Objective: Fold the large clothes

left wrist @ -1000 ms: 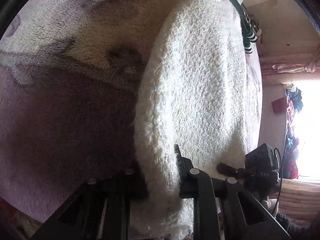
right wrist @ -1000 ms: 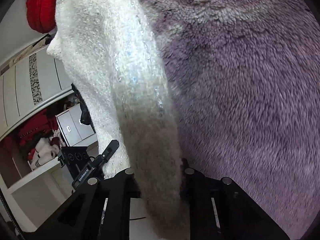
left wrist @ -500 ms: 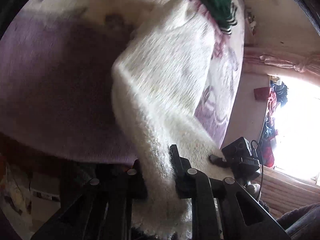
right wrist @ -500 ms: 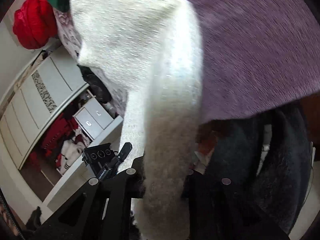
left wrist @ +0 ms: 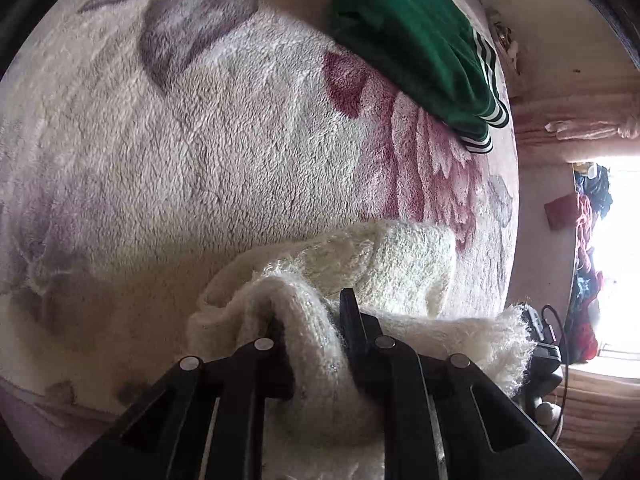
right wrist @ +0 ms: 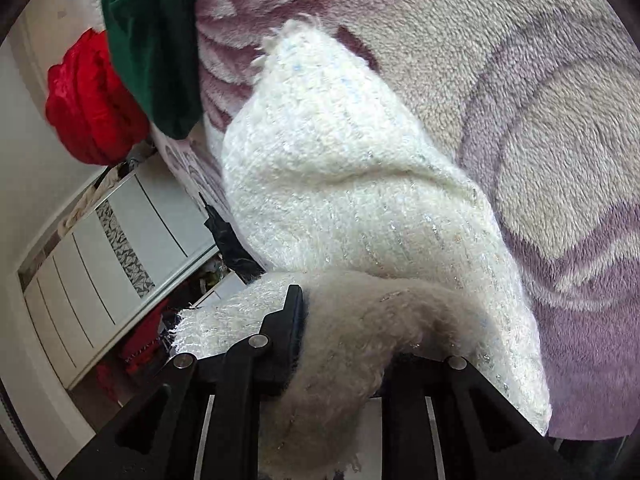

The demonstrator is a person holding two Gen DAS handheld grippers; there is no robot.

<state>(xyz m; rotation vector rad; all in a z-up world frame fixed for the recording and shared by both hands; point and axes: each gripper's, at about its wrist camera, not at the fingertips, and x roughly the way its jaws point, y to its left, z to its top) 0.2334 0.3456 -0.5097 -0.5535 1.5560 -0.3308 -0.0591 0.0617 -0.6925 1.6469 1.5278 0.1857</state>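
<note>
Cream fluffy knitted garment (right wrist: 352, 184) lies bunched on the plush floral bed blanket (left wrist: 200, 160), pinched by the nearly closed left tool (left wrist: 310, 320) and by the right tool (right wrist: 344, 328), whose jaws are opening around it, so laying flat likely comes next.

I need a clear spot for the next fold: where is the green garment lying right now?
The green garment lies on the floral blanket, upper right in the left wrist view, beyond the white sweater.
</note>
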